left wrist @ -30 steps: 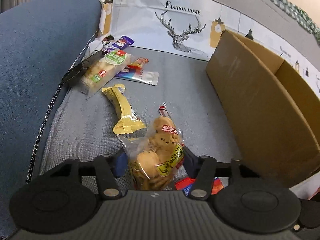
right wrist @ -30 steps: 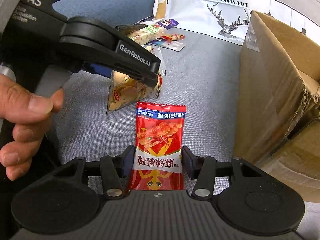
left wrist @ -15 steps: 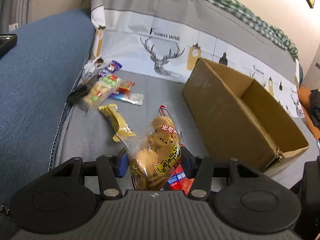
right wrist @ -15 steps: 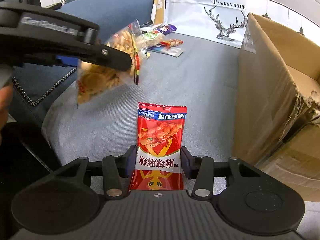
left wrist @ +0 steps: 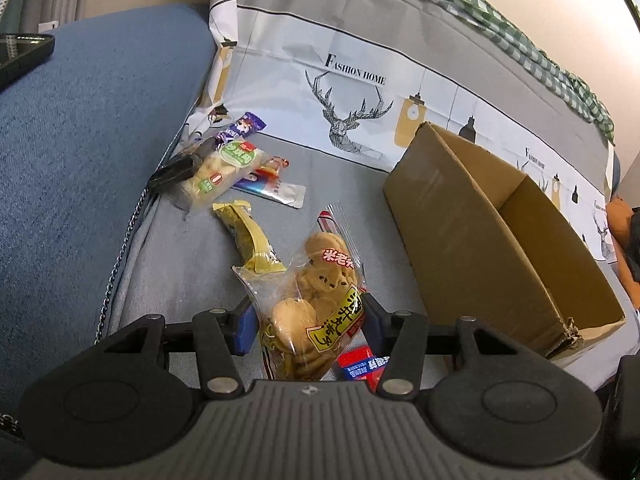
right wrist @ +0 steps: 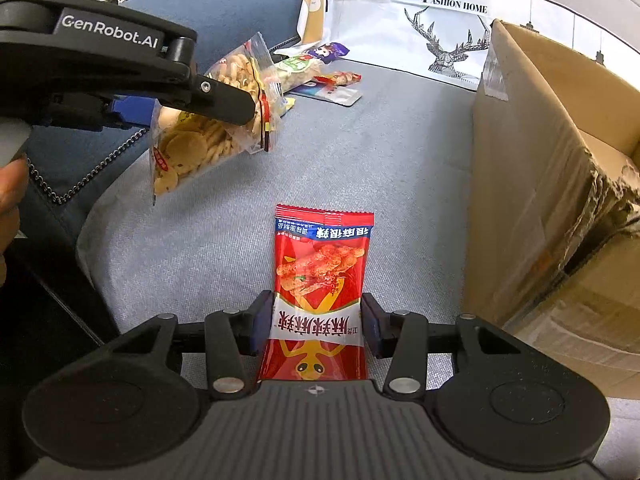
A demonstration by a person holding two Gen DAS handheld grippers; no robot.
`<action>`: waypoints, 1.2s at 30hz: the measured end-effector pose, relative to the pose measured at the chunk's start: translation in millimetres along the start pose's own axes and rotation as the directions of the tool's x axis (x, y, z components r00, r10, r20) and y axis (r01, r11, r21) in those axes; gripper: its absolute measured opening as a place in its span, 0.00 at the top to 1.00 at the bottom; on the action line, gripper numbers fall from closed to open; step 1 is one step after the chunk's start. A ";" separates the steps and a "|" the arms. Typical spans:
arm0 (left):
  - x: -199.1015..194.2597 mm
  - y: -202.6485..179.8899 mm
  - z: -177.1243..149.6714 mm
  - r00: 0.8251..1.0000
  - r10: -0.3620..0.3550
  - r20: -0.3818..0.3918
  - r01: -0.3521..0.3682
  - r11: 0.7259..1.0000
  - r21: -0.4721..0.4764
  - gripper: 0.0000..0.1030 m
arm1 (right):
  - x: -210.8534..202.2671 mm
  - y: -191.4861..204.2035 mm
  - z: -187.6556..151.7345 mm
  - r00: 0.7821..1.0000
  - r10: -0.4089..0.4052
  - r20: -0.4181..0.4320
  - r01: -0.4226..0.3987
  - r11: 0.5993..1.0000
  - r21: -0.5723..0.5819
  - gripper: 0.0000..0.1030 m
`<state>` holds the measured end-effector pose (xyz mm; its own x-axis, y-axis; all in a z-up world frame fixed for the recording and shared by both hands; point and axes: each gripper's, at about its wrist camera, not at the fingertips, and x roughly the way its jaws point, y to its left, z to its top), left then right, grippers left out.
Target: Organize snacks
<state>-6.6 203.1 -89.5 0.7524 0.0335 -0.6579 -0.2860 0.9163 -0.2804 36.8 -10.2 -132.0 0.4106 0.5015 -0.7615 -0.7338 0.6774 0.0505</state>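
My left gripper point(left wrist: 306, 326) is shut on a clear bag of round crackers point(left wrist: 310, 304) and holds it up above the grey sofa seat; it shows in the right wrist view point(right wrist: 204, 132) at upper left. My right gripper point(right wrist: 316, 326) has its jaws on both sides of a red snack packet point(right wrist: 320, 276) that lies on the seat; the fingers touch its edges. An open cardboard box point(left wrist: 500, 240) stands to the right, also in the right wrist view point(right wrist: 556, 184).
More snacks lie at the seat's back left: a yellow wrapper point(left wrist: 248, 236), a green-labelled cracker pack point(left wrist: 218, 172), a silver pouch point(left wrist: 272, 188) and a purple bar point(left wrist: 240, 128). A blue armrest point(left wrist: 80, 160) with a phone point(left wrist: 20, 54) is left. A deer-print cushion point(left wrist: 352, 92) stands behind.
My left gripper has lifted the cracker bag off the seat and raised it higher. The right gripper has stayed at the red packet.
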 end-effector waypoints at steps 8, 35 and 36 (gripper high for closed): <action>7.4 -1.3 0.2 0.999 -0.026 -0.045 0.027 1.000 0.007 0.44 | -2.5 -0.9 -4.4 0.999 -0.021 0.024 0.020 1.000 0.022 0.53; 6.2 2.5 0.6 0.998 -0.041 -0.037 0.041 0.999 -0.007 0.44 | -17.3 -4.1 -11.1 0.986 -0.037 0.161 0.026 0.997 0.073 0.53; 6.2 2.5 0.6 0.998 -0.042 -0.037 0.042 0.999 -0.006 0.44 | -17.8 -4.8 -11.0 0.986 -0.037 0.162 0.025 0.997 0.075 0.53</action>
<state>-2.3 205.8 -93.8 0.7409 -0.0197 -0.6713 -0.2584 0.9143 -0.3119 27.0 -28.2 -125.8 0.5200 0.5565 -0.6480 -0.6803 0.7286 0.0798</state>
